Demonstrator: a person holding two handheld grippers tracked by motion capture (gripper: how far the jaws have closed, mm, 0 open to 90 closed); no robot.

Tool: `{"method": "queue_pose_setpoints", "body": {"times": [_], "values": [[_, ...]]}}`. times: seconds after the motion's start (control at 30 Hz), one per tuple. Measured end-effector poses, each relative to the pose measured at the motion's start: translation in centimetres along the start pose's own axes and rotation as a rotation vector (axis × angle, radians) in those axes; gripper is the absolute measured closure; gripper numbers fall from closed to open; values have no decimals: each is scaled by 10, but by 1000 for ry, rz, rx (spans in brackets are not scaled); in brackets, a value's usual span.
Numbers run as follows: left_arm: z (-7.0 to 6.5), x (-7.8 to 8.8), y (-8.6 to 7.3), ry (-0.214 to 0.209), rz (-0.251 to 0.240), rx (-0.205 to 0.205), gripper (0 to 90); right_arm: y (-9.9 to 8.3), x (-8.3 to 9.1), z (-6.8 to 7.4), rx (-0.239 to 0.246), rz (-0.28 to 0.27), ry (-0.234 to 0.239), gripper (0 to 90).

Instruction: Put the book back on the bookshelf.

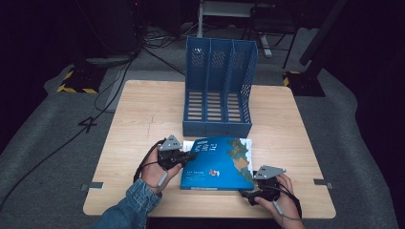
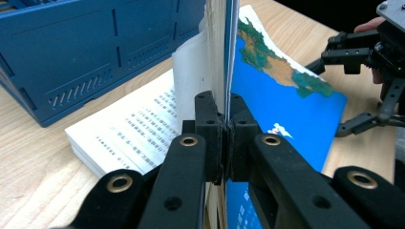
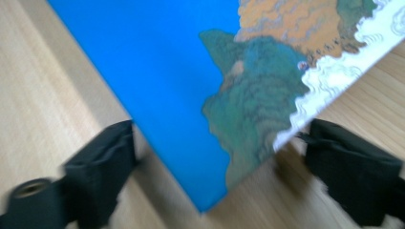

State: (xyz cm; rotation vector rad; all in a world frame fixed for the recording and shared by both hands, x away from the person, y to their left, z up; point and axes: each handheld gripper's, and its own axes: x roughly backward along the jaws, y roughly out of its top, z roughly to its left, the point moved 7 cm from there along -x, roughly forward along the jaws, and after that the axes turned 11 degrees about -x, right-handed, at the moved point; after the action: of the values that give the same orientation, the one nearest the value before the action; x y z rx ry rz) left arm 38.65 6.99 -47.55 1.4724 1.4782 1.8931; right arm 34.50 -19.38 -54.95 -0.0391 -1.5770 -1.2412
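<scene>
A blue book [image 1: 217, 164] with a map-like picture on its cover lies near the table's front edge. My left gripper [image 1: 188, 155] is shut on the cover and a few pages at the book's left edge and holds them raised off the printed pages [image 2: 138, 129] beneath. In the left gripper view its jaws [image 2: 224, 102] pinch the cover [image 2: 282, 109] edge-on. My right gripper [image 1: 248, 191] sits at the book's near right corner. In the right gripper view its jaws [image 3: 215, 162] stand apart with the book's corner [image 3: 176, 71] between them, untouched.
A blue three-slot file holder [image 1: 217, 90] stands upright just behind the book, its open side towards me. The wooden table [image 1: 143, 119] has bare room to the left and right of it. Cables and stands lie on the floor beyond.
</scene>
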Motion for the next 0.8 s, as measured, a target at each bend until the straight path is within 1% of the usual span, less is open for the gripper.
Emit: {"method": "queue_pose_setpoints", "body": {"times": [0.03,0.07,0.1,0.13,0.17,0.23,0.3,0.33,0.4,0.47,0.53,0.6,0.63,0.73,0.8], "values": [[-1,1,1,-5,5,-6,866,2,6,1,-7,-9,-4,191],[-2,1,3,-10,6,-8,866,5,11,3,-25,-28,-17,189],[-3,2,5,-11,9,-13,866,7,16,4,-19,-41,-44,189],[-4,3,7,-14,10,-17,867,10,21,6,-2,-51,-67,185],[-5,3,8,-18,12,-18,867,14,24,9,4,-71,-69,176],[-6,4,11,-22,12,-20,867,19,27,16,5,-96,-47,163],[-7,4,15,-32,17,-21,867,24,25,24,24,-110,-32,161],[-7,4,16,-32,14,-22,868,28,22,31,37,-114,-12,163],[-7,5,19,-35,8,-27,867,32,19,40,57,-118,8,166],[-7,6,23,-39,6,-31,868,40,18,49,60,-143,33,163],[-7,7,27,-50,7,-31,868,47,16,59,83,-147,51,163],[-6,6,30,-49,12,-35,868,53,11,67,107,-142,63,165],[-6,6,31,-56,14,-35,868,57,9,70,115,-142,66,163],[-4,5,34,-62,21,-30,868,65,1,76,140,-158,65,163],[-3,4,37,-76,22,-25,868,69,-5,80,137,-162,77,165]]}}
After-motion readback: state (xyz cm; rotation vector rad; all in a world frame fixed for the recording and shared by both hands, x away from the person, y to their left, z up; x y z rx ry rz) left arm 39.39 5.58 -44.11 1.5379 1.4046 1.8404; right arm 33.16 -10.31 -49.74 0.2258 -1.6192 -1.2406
